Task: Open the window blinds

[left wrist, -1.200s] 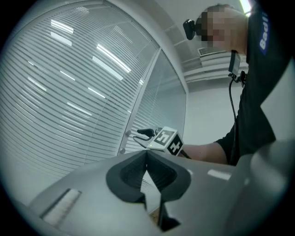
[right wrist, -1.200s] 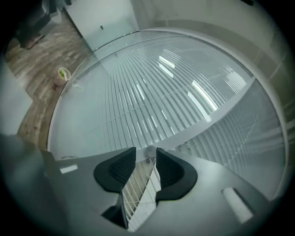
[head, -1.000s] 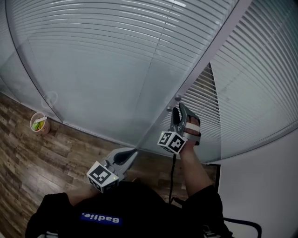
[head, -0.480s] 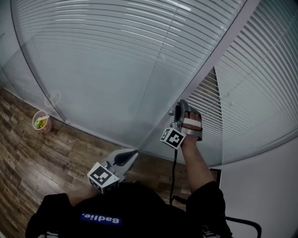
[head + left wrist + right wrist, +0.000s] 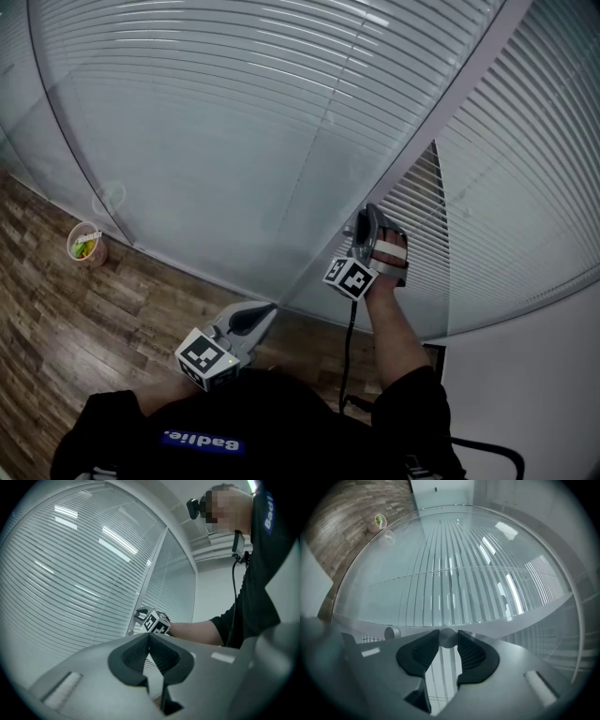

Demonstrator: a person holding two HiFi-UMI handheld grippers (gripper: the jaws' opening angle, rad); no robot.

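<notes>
Because the slats of the window blinds appear to lie behind glass, out of reach, the place to take hold is the small round metal knob. It sits on the pale frame post that runs from centre to upper right of the head view. The right gripper is there: its jaws have just been closing and now pinch that knob at their tips, one pad on each side. A second knob sits just to its left in the right gripper view, untouched. The held knob looks hard, smooth and slippery, so it likely needs a firm squeeze and a slow roll of the wrist. The slats look thin and light and should tilt with little force. The left gripper hangs low at centre frame, jaws pressed together on nothing, well apart from the knob.
</notes>
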